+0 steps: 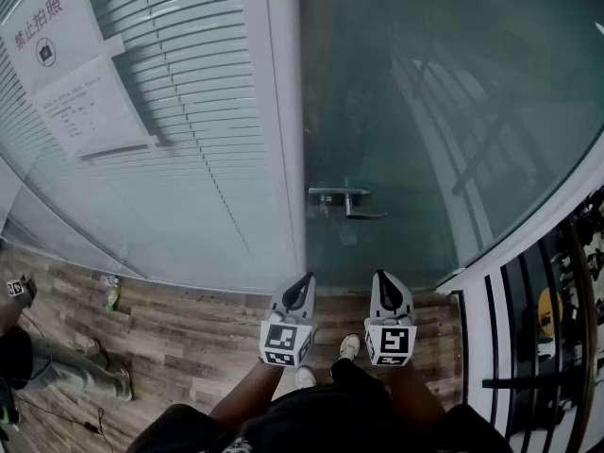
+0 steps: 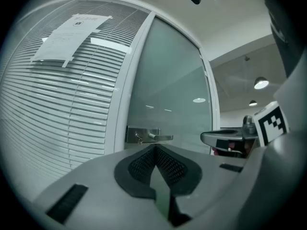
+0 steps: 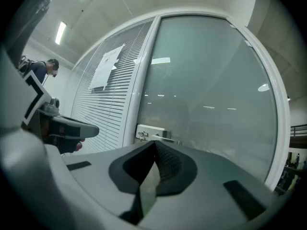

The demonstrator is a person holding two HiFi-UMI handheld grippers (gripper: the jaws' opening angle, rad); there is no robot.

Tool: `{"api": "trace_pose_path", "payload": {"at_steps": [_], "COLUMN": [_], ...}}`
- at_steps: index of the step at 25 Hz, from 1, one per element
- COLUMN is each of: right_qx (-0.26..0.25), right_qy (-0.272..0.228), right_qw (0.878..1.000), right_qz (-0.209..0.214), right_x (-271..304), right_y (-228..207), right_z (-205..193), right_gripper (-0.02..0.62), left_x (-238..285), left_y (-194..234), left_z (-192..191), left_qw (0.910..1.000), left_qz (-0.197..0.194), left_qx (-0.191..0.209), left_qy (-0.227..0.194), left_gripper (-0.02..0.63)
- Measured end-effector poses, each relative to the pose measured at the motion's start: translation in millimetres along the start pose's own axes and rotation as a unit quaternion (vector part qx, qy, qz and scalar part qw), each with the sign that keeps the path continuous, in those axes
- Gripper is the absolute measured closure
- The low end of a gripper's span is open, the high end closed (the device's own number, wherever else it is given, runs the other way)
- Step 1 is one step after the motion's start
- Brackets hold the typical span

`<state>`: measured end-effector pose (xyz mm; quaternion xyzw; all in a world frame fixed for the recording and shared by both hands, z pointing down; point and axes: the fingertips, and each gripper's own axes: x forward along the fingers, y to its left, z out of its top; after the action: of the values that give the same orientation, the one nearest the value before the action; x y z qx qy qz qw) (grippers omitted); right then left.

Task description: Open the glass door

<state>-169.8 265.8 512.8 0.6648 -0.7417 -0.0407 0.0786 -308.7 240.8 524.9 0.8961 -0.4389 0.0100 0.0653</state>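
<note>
L claw (image 1: 304,284) & R claw (image 1: 381,278) were together, empty, short of handle (image 1: 347,199). Needed, prob.: spread R, approach level, clamp lever's free end.

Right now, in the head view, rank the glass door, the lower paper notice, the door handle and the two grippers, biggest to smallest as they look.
1. glass door
2. lower paper notice
3. left gripper and right gripper: alike, not ranked; nearer the camera, so they loom large
4. door handle
</note>
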Motion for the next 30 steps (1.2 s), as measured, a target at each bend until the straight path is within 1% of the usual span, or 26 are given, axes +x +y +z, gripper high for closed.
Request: {"api": "trace_pose_path", "payload": {"at_steps": [3,5,10,13,15,17,20,22,25,28,30], "right_qx": [-0.008,-0.014,-0.041,-0.089,-0.139,-0.199,-0.276,-0.322,-0.39,-0.442,-0.473], "right_qy": [-0.002,0.006,0.026,0.043,0.054,0.067,0.091,0.115,0.144,0.165,0.183], "right_qw": [1.0,1.0,0.995,0.987,0.977,0.961,0.931,0.907,0.868,0.831,0.803], "right_qz": [0.014,0.026,0.089,0.13,0.154,0.178,0.221,0.247,0.274,0.296,0.313], "right_x": [22.3,36.0,71.4,91.9,104.6,116.0,133.0,144.2,158.6,167.9,173.4], "right_y": [-10.2,-17.3,-17.6,-17.8,-17.7,-16.3,-10.4,-6.4,-3.3,-1.1,-0.3], "right_z": [1.0,-1.1,0.9,-0.1,1.8,3.4,-0.3,-7.5,-19.0,-28.5,-36.7], "right_gripper": [0.578,0.577,0.568,0.492,0.457,0.428,0.408,0.399,0.39,0.39,0.391], "left_x": [20.9,34.5,61.6,74.8,80.9,85.7,92.3,96.1,102.2,105.4,107.5], "left_y": [-0.1,-0.6,16.6,21.9,23.2,23.9,24.2,26.0,34.1,37.1,39.2], "left_z": [-1.8,-3.9,-10.8,-16.1,-20.1,-24.2,-27.2,-28.3,-32.7,-35.7,-37.0], "left_qw": [1.0,1.0,0.9992,0.9987,0.9983,0.9981,0.998,0.9977,0.9976,0.9974,0.9973], "left_qz": [0.002,0.003,0.02,0.027,0.028,0.03,0.03,0.034,0.044,0.048,0.052], "left_qx": [-0.001,0.001,0.02,0.014,0.012,0.01,0.006,0.003,0.008,0.009,0.01], "left_qy": [0.002,0.006,0.027,0.042,0.049,0.053,0.056,0.059,0.052,0.053,0.05], "left_gripper": [0.603,0.603,0.603,0.603,0.603,0.603,0.603,0.603,0.603,0.603,0.603]}}
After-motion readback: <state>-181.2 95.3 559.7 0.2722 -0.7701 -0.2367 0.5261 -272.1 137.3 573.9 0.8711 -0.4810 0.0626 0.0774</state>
